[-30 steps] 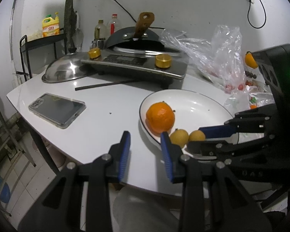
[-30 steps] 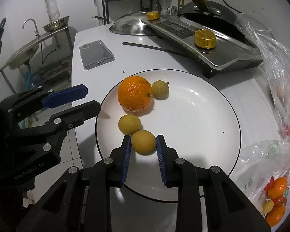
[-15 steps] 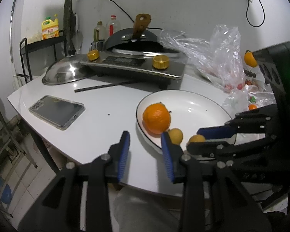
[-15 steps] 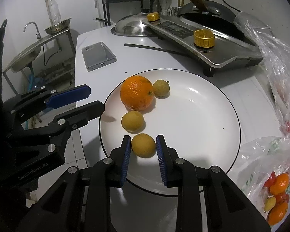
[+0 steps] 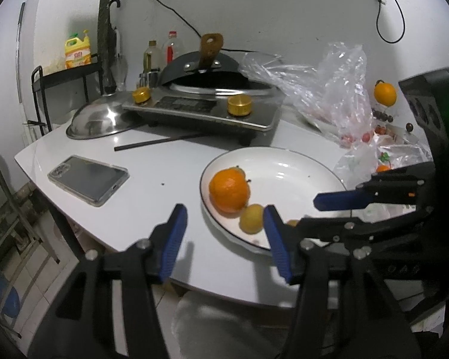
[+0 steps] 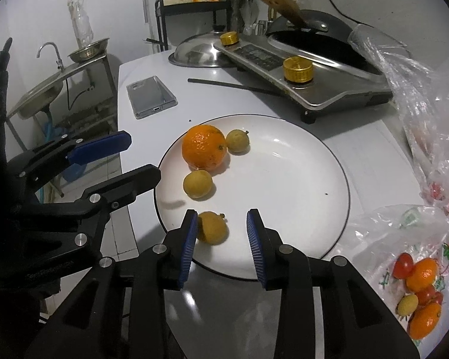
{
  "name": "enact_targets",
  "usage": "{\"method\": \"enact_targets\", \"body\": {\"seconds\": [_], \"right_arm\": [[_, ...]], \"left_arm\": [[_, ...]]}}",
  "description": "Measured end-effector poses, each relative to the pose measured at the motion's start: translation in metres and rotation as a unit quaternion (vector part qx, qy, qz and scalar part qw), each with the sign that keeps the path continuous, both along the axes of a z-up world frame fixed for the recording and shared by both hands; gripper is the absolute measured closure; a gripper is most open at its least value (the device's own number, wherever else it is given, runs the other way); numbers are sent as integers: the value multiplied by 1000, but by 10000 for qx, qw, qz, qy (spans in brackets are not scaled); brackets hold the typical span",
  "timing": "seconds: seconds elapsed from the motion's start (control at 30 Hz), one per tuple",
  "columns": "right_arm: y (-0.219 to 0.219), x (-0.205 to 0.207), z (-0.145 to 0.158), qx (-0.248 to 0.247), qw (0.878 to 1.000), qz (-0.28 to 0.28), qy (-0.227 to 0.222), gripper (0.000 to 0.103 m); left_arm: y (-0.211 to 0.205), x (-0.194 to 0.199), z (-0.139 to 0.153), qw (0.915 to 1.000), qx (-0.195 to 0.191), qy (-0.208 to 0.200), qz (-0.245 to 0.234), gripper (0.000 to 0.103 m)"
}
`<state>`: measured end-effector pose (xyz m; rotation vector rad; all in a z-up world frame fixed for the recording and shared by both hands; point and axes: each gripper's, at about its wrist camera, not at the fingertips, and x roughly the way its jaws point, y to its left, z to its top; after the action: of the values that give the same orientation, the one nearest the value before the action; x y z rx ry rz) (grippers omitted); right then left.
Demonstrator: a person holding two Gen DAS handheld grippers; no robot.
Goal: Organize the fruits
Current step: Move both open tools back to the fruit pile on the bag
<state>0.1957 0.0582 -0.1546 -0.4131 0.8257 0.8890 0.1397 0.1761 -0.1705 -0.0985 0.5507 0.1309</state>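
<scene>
Fruits sat on round white black-rimmed plate (image 6: 308,209) on white worktop (image 6: 212,98): big orange (image 6: 204,147) and three small yellow fruits. Right gripper (image 6: 222,236) had jaws spread around nearest small yellow fruit (image 6: 213,227), left blue pad just beside it. Left gripper (image 5: 226,236) hung at the plate's edge, jaws spread, holding nothing.

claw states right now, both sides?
Left claw: open, empty.
Right claw: open, holding nothing; small round yellow fruit rests between its fingers on the white plate.
</scene>
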Motion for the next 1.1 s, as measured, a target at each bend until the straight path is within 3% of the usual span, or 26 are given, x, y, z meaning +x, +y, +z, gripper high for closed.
{"method": "enact_targets", "body": {"seconds": [0.47, 1.1], "right_arm": [[-50, -2, 19, 218, 9990, -343, -205, 67], [-139, 8, 27, 366, 9936, -1020, -329, 67]], "left_arm": [[-36, 2, 12, 9996, 179, -31, -217, 49], [-114, 26, 16, 9953, 372, 62, -897, 49]]}}
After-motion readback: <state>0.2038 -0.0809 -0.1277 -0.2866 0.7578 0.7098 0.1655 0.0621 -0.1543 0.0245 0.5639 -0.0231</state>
